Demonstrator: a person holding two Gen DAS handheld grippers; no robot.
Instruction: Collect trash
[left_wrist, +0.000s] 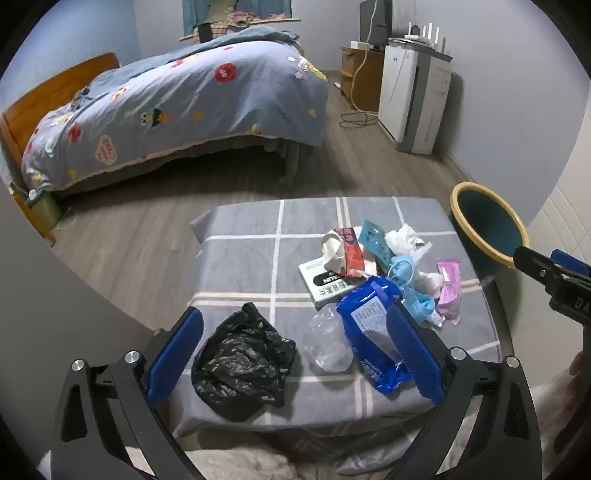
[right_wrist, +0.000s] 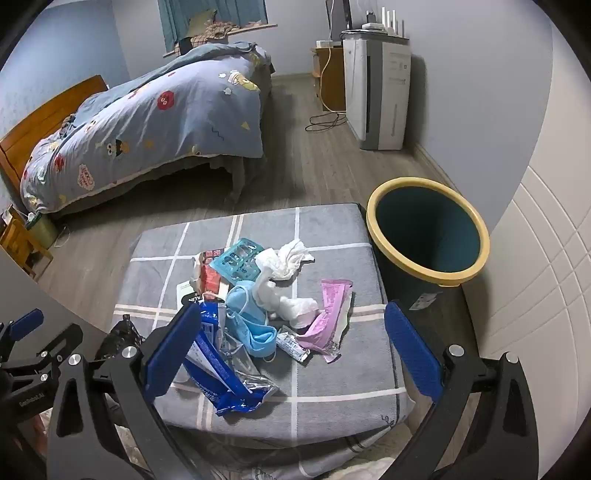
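A heap of trash lies on a small table under a grey checked cloth (left_wrist: 240, 258) (right_wrist: 332, 373). The heap holds a crumpled black bag (left_wrist: 243, 365), clear plastic (left_wrist: 327, 347), a blue wrapper (left_wrist: 369, 328) (right_wrist: 221, 380), a white box (left_wrist: 321, 284), a red packet (left_wrist: 351, 251), a teal blister pack (right_wrist: 238, 262), white tissue (right_wrist: 288, 262), a blue face mask (right_wrist: 247, 325) and a pink wrapper (right_wrist: 328, 314). My left gripper (left_wrist: 294, 314) hangs open above the black bag and clear plastic. Over the mask and pink wrapper my right gripper (right_wrist: 291, 314) is open too, holding nothing.
A dark bin with a yellow rim (right_wrist: 370, 218) (left_wrist: 455, 206) stands on the floor against the table's right side. Beyond are a bed with a blue quilt (left_wrist: 184, 103), a white air purifier (right_wrist: 376, 92), a cable on the wood floor (right_wrist: 325, 120) and a wall at right.
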